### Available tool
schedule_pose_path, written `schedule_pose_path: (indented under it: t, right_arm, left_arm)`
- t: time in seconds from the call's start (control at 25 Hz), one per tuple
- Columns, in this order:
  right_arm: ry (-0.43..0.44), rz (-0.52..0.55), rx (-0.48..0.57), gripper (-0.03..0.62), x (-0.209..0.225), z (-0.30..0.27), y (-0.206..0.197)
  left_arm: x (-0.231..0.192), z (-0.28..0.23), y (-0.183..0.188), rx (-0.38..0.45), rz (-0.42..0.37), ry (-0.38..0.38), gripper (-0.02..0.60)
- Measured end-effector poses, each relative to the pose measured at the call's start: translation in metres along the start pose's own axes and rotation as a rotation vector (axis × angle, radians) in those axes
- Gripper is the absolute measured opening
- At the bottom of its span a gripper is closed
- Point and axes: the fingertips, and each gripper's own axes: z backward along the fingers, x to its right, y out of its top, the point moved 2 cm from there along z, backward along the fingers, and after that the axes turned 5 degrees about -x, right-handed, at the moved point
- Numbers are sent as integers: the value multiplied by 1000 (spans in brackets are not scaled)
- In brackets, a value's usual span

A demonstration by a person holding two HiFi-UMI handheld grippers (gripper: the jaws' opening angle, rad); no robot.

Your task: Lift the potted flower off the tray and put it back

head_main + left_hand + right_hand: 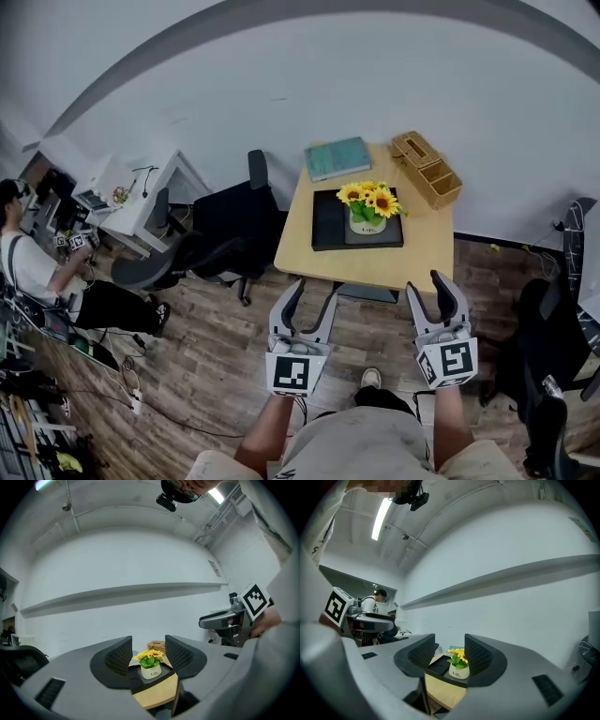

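Observation:
The potted flower [367,210], yellow blooms in a white pot, stands on a black tray [328,225] on a small wooden table [375,265]. Both grippers hover level over the floor, short of the table's near edge. My left gripper [313,294] is open with nothing between its fingers, and so is my right gripper [427,285]. In the left gripper view the distant flower [150,663] shows through the gap of the left gripper [147,652]. The right gripper view frames the flower [459,664] the same way in the right gripper [449,654].
A teal book [337,157] and a wooden organizer [427,169] lie at the table's far side. A black office chair [234,225] stands left of the table, another chair [553,347] at the right. A seated person [37,272] works at a desk far left.

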Motion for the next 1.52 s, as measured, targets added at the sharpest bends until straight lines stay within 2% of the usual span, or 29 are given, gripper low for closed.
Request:
schedule_pose_path:
  t: [0.08,0.36,0.72,1.0,1.24,1.36,1.52]
  right_arm:
    - [5,-8,0,212,13,-12,-2]
    - [25,3,-8,212,42,-50,-4]
    - [11,16,-25,215,56,-97,-9]
    - [-23,49,-27,216,69,-153,5]
    - [-38,81,-22,223,68,-208,17]
    - [-49,90,-26,224,66,-235,19]
    - [-70,100,-36,225,63,-262,18]
  left_arm:
    - [2,-18,5,15,-20,-5,215]
    - [-1,-67,2,-11,-2,-10,215]
    - [-19,-117,-8,-14,26,-57,215]
    - [-52,-175,3,44,22,-106,215]
    - [-93,-217,2,48,37,-134,216]
    - [-114,-238,4,79,14,-150,216]
    - [-132,-261,-3,78,-5,-187,215]
